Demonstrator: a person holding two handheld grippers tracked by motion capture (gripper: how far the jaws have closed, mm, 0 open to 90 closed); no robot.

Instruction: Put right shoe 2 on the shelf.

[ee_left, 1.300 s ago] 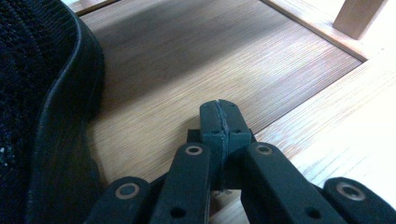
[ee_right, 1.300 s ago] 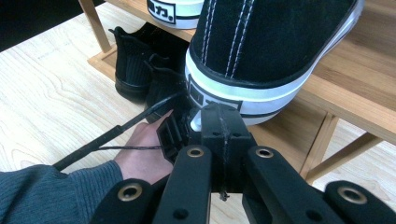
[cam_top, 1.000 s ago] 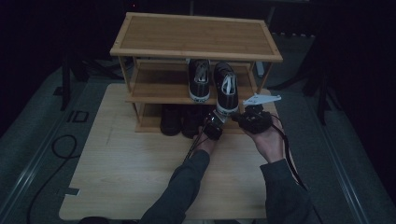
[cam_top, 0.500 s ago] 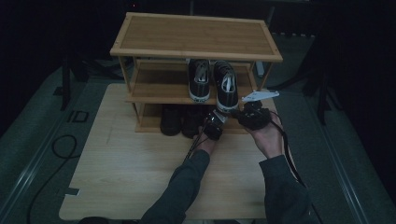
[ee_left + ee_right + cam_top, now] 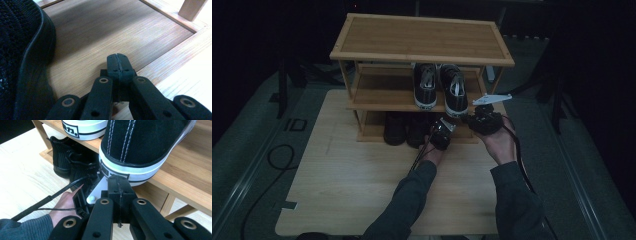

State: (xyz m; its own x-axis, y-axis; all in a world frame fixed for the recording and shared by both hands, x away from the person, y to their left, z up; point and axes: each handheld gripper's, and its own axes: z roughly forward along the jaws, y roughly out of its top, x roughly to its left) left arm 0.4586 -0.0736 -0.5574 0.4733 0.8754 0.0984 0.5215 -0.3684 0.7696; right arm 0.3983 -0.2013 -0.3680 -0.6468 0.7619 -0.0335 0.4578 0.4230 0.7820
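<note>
Fingers of both grippers clenched, nothing between: left gripper (image 5: 117, 65) over bottom shelf (image 5: 105, 37) beside mesh shoe (image 5: 22, 62), mostly cut off; right gripper (image 5: 118, 187) at sneaker (image 5: 140, 147) heel, middle shelf (image 5: 190, 177)

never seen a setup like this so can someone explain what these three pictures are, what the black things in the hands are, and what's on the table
A person sits at a light wooden table and holds a hand-held black gripper in each hand: the left gripper and the right gripper. The high view looks down from above the person. The other two pictures come from cameras riding on the grippers, looking along their black fingers. On the table stands a three-tier bamboo shoe rack. Its middle shelf holds a pair of black canvas sneakers with white soles; its bottom shelf holds a pair of black mesh shoes. Both grippers are shut and hold nothing. The right one points at a sneaker's heel, the left at the bottom shelf beside a mesh shoe.
</note>
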